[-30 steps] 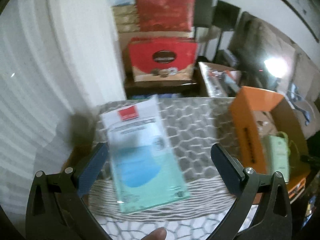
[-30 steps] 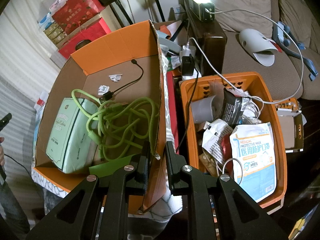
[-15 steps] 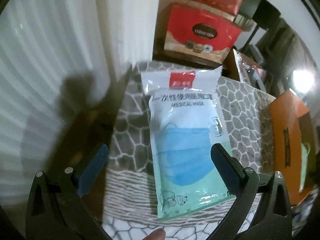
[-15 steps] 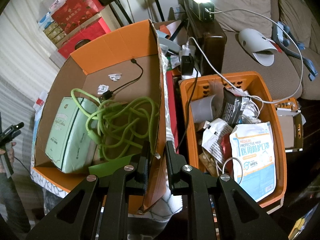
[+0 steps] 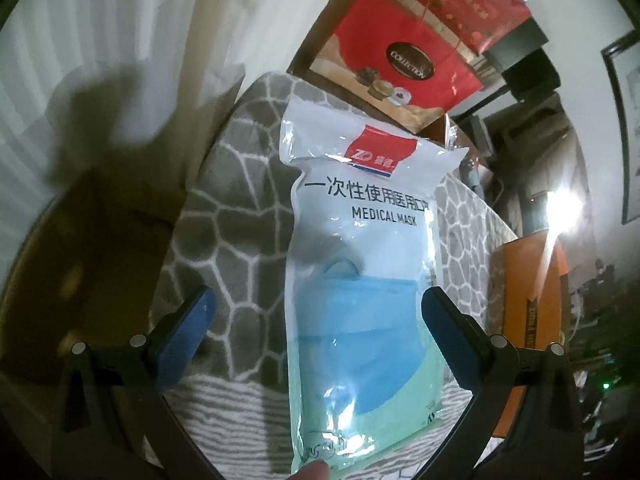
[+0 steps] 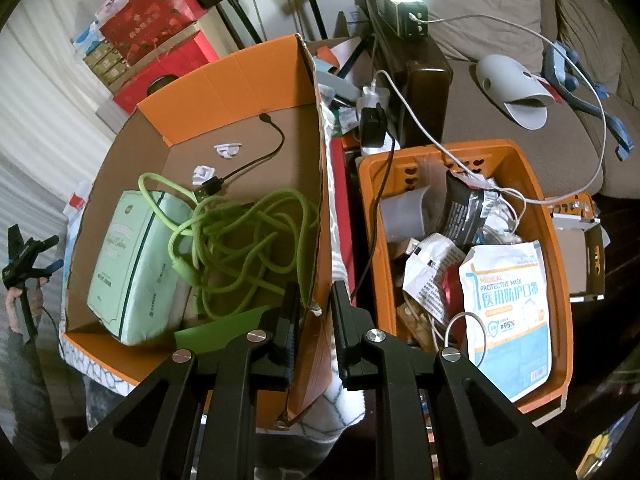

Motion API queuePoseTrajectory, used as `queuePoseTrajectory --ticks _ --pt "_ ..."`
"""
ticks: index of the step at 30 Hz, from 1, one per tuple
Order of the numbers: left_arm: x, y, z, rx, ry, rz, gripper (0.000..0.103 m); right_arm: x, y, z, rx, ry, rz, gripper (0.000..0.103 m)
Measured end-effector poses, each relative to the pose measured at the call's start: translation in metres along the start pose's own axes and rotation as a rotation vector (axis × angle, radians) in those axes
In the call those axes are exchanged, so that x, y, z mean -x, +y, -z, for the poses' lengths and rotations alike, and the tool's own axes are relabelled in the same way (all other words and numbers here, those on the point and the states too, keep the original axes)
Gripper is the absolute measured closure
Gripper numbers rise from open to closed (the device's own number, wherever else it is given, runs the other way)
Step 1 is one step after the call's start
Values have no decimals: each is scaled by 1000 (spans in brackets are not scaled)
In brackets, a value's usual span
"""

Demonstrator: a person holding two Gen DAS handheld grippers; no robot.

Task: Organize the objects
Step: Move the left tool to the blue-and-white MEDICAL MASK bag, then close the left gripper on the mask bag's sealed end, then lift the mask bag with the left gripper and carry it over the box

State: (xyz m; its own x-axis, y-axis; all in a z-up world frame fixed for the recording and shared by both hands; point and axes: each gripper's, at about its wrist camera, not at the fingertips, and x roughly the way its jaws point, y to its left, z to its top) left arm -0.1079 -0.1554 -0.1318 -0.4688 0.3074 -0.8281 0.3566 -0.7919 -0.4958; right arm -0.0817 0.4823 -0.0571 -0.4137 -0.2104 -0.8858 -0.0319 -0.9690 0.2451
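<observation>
A clear bag of blue medical masks [image 5: 360, 264] lies on a grey stone-patterned cloth [image 5: 240, 208]. My left gripper [image 5: 316, 312] is open and hovers low over the bag, its blue pads [image 5: 188, 328] on either side of the bag's lower half. My right gripper [image 6: 314, 300] is shut on the right wall of an orange cardboard box [image 6: 224, 80]. That box holds a green tissue pack [image 6: 132, 256], a green cable [image 6: 240, 240] and a black cable [image 6: 256, 156]. The left gripper also shows small at the far left of the right wrist view [image 6: 28, 256].
An orange plastic basket [image 6: 560, 272] right of the box holds another mask pack [image 6: 508, 312] and several packets. Red gift boxes [image 5: 404, 60] stand behind the cloth. The orange box edge [image 5: 528, 320] is right of the left gripper. A sofa with chargers lies beyond.
My left gripper has moved closer to the mask bag and turned, so the bag looks larger and lies between the fingers. The right gripper has stayed on the box wall.
</observation>
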Motion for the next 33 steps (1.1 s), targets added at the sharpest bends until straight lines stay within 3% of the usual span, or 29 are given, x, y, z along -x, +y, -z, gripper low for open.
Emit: queuePoseTrajectory --ticks 8,10,11,13,15,17,18,20,25,33 --pt "-7 0 0 11 24 0 1 0 0 0 0 0 1 88" --pt "-7 -2 1 19 20 -1 7 0 0 0 -1 0 -1 88" --pt "-7 -2 2 22 18 7 19 0 0 0 -1 0 0 88" --pt "-8 -5 2 12 29 16 31 0 0 0 0 0 1 88" --pt "-13 -9 1 -5 64 45 53 0 0 0 0 0 1 88" --pt "-15 -13 1 -23 73 61 57 0 0 0 0 0 1 88" --pt "-16 -16 1 -32 80 82 70 0 0 0 0 0 1 88" --pt "-21 -22 0 -51 102 134 80 0 0 0 0 0 1 88" --pt "-42 -43 -3 -57 163 220 79 0 0 0 0 1 0 88" --pt "-68 -81 -1 -89 233 286 73 -1 0 1 3 2 3 88"
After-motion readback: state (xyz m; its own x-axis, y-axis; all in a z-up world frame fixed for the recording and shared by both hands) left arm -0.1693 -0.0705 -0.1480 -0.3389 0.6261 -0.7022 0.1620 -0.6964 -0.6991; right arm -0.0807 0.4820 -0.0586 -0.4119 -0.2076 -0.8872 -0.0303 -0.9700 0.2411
